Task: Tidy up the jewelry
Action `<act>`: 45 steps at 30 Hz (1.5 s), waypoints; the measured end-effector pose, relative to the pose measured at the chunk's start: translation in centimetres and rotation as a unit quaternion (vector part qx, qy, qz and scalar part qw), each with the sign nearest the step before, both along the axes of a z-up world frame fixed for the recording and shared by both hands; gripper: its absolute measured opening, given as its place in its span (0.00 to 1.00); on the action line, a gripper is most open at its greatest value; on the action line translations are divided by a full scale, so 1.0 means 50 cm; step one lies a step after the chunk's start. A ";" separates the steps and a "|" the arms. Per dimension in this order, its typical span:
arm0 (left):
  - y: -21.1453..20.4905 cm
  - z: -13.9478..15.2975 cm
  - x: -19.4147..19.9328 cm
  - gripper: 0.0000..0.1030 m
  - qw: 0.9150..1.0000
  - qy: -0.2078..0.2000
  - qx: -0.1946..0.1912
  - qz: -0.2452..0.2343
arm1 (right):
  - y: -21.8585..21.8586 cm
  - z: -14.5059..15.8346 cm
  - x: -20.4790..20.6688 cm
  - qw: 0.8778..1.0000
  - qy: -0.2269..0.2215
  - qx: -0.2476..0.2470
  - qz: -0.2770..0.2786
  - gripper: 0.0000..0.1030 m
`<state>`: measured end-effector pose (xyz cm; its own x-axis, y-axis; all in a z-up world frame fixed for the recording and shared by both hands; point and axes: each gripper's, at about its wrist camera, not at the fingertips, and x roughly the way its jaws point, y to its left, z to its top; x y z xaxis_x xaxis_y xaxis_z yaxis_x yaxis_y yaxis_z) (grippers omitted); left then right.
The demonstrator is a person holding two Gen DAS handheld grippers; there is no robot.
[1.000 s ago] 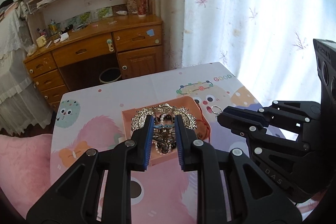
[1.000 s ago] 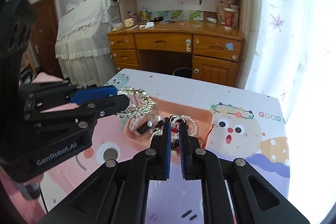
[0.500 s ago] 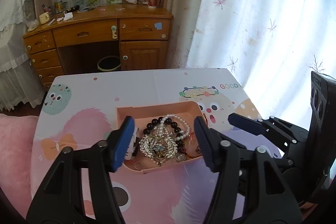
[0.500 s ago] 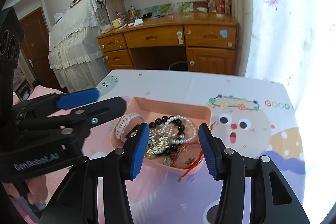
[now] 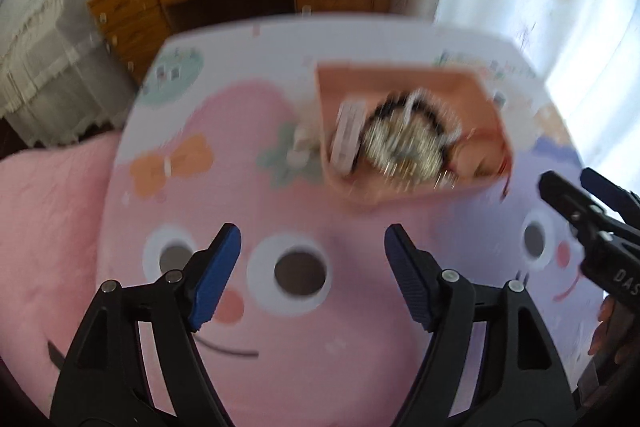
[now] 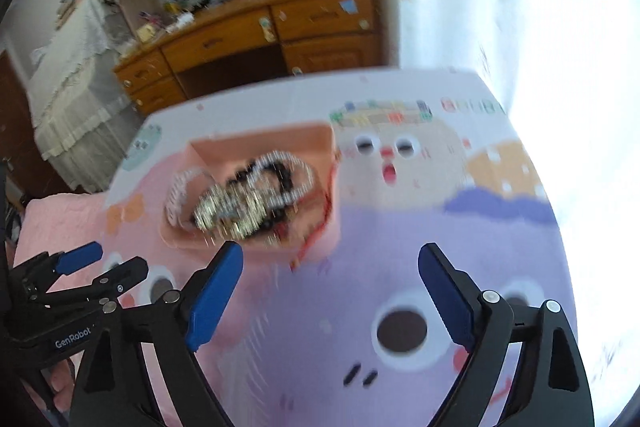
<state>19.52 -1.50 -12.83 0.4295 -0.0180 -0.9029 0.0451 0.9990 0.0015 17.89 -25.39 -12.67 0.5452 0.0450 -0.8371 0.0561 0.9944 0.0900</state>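
A peach-coloured tray (image 5: 404, 83) (image 6: 280, 139) sits on the cartoon-print table cover, blurred in both views. Inside it lies a tangle of jewelry (image 5: 404, 143) (image 6: 244, 199): a gold ornate piece, black beads, pearls, a white bracelet and a red cord over the rim. My left gripper (image 5: 312, 247) hovers nearer me than the tray, jaws still opening, nothing between them. My right gripper (image 6: 330, 269) is just in front of the tray, jaws also opening and empty. Each gripper shows at the edge of the other's view, the right (image 5: 580, 195) and the left (image 6: 100, 265).
The table cover (image 5: 280, 327) has pink and purple cartoon faces. A pink cushion (image 5: 48, 227) lies off the table's left side. Behind stand a wooden desk (image 6: 256, 35) with drawers and shelves, and a bright curtained window (image 6: 520, 7) on the right.
Both grippers went from shut on the jewelry above the tray to wide apart; the jewelry now lies in the tray. Both have dropped lower and tilted downward, pulling back from the tray.
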 end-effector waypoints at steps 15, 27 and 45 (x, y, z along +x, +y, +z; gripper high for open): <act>0.110 -0.037 -0.268 0.70 0.988 0.142 -0.019 0.062 | 0.055 -0.106 -0.325 0.968 0.250 0.028 -0.023 0.98; -0.051 0.229 -0.335 0.70 1.000 0.019 -0.022 0.007 | 0.008 0.138 -0.426 0.989 0.133 0.071 -0.009 1.00; -0.025 0.279 -0.445 0.75 0.995 -0.049 -0.001 0.082 | -0.013 0.330 -0.500 0.999 0.032 0.035 -0.014 1.00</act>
